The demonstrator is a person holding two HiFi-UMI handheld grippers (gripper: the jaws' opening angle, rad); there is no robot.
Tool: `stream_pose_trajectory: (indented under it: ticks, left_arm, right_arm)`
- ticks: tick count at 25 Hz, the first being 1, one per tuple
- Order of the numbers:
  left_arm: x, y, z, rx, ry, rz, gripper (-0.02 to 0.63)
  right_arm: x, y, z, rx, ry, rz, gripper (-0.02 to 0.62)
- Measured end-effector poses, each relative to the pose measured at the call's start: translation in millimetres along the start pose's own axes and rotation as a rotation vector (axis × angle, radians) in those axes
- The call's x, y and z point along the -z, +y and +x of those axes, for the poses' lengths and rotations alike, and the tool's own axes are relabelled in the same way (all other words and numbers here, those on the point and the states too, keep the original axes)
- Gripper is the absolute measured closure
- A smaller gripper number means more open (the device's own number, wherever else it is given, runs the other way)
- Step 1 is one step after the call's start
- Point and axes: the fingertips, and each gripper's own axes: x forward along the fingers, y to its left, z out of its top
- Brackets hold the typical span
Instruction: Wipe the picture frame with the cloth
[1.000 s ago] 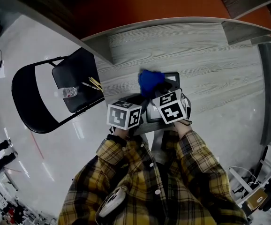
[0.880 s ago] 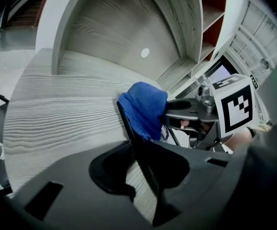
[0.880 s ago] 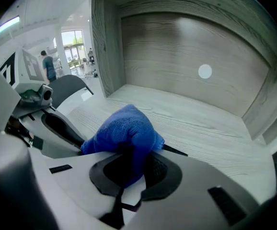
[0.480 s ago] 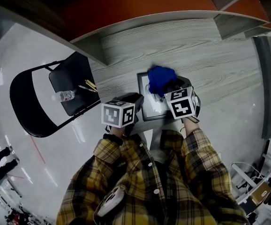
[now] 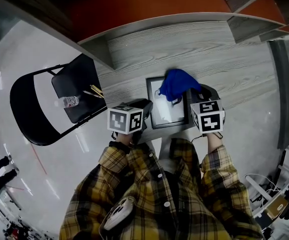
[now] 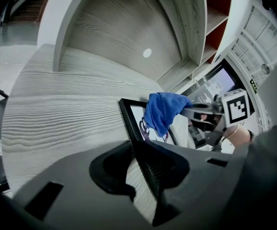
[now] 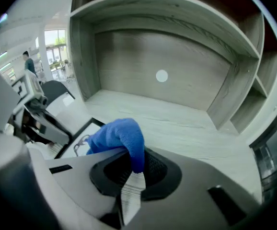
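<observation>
The grey wood-grain desk (image 5: 234, 59) carries the picture frame (image 5: 165, 115), which lies flat near the desk's front edge. The blue cloth (image 5: 178, 84) hangs over the frame's far right corner, drooping onto the glass. The right claw (image 7: 131, 169) is pinched on a fold of the cloth, just right of the frame. The left claw (image 6: 141, 163) is clamped on the frame's left border, steadying it. Wiping looks under way: the nearer glass and borders probably remain.

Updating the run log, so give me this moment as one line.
left gripper: shut on picture frame edge | right gripper: shut on cloth | cloth: over frame's far right corner
</observation>
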Motion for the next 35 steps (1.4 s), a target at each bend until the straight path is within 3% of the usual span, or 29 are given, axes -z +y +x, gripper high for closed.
stream_pose_trajectory:
  ticks: [3, 6, 9, 12, 16, 22, 28, 35]
  left_arm:
    - [-1, 1, 1, 0.006, 0.001, -0.004, 0.517]
    - [-1, 2, 1, 0.005, 0.001, -0.004, 0.517]
    - [-3, 2, 1, 0.008, 0.0, 0.0, 0.517]
    - [-1, 2, 1, 0.006, 0.006, -0.006, 0.518]
    - [-2, 2, 0, 0.002, 0.004, -0.002, 0.517]
    - [-2, 1, 0, 0.002, 0.0, 0.0, 0.518]
    - [-2, 2, 0, 0.0, -0.003, -0.005, 0.518]
    - [-1, 3, -1, 0.001, -0.004, -0.009, 0.518]
  right_arm:
    - [-37, 24, -41, -0.082, -0.109, -0.017, 0.554]
    - [-57, 63, -79, -0.224, -0.154, -0.044, 0.554]
    - [-44, 103, -95, -0.394, -0.064, -0.066, 0.554]
    - [-19, 128, -76, -0.462, 0.04, -0.095, 0.554]
    - [-6, 138, -18, -0.377, 0.056, -0.145, 0.554]
    - [-8, 136, 38, -0.194, 0.01, -0.3, 0.554]
    - [-1, 118, 47, -0.1, 0.005, -0.44, 0.557]
    - [20, 74, 40, -0.003, 0.071, -0.469, 0.557]
